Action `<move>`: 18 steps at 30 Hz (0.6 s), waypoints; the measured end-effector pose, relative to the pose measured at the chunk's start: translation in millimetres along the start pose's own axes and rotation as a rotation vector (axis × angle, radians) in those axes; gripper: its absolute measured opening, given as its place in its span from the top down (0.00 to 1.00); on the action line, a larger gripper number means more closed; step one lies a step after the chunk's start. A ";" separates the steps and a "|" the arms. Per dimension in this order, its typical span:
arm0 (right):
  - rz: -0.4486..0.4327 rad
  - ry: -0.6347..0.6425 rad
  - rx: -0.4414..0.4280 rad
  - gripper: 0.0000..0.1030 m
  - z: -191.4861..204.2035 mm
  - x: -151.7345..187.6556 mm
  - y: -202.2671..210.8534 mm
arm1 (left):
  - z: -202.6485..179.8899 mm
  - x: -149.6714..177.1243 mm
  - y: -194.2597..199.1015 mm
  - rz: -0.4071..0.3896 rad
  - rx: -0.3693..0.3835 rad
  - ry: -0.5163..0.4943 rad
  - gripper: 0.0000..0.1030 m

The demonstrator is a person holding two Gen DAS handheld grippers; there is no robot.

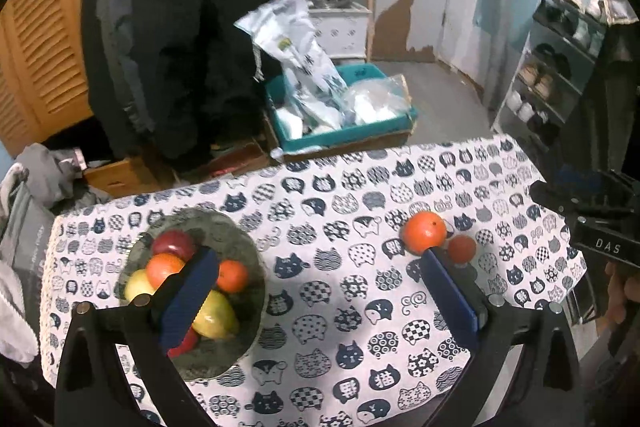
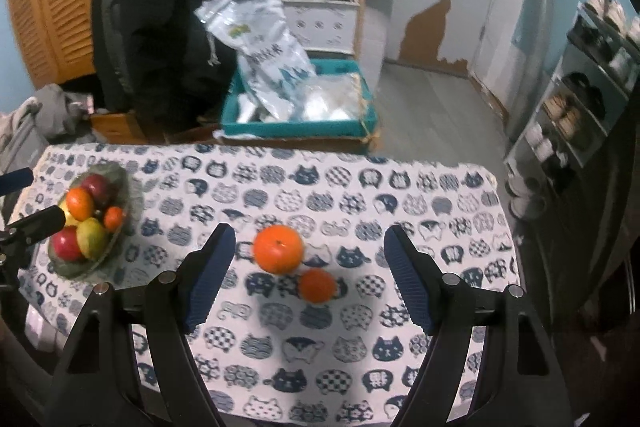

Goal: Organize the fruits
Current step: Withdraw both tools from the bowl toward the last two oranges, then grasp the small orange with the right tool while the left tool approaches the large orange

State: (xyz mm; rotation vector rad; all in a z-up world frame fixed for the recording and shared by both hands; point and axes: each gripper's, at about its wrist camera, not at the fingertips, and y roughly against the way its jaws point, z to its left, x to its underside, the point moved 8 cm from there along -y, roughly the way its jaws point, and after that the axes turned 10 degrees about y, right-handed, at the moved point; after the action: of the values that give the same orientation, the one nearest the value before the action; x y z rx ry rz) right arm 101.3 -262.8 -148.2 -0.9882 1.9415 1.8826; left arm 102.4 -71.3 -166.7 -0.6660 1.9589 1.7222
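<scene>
Both claws released, nothing gripped.
Right claw (image 2: 308,263) above the big orange (image 2: 278,243) and small orange (image 2: 317,285), touching, on the cat-print surface (image 2: 400,195). Left claw (image 1: 320,291) spread beside the full fruit bowl (image 1: 236,239).

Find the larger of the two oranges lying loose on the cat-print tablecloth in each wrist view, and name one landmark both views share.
Left wrist view: the larger orange lies right of centre, just beyond the tip of the right-hand finger of the left gripper.
Right wrist view: the larger orange lies near the middle, between the open fingers of the right gripper.
Shared landmark: the smaller orange right beside it.
</scene>
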 end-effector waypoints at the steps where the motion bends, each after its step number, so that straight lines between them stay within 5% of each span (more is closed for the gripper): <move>1: 0.008 -0.006 -0.003 0.26 -2.2 2.7 -3.0 | -3.6 1.6 -6.2 0.010 -0.004 -0.007 0.01; 18: 0.225 -0.037 -0.059 0.26 -13.4 56.9 -96.3 | -34.7 32.9 -104.5 0.179 -0.044 -0.065 0.01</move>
State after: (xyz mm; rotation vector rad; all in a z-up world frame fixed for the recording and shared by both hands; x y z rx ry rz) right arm 123.2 -284.8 -256.5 -0.7711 2.0608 2.0724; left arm 140.9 -119.0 -264.0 -0.4540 1.9928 1.8723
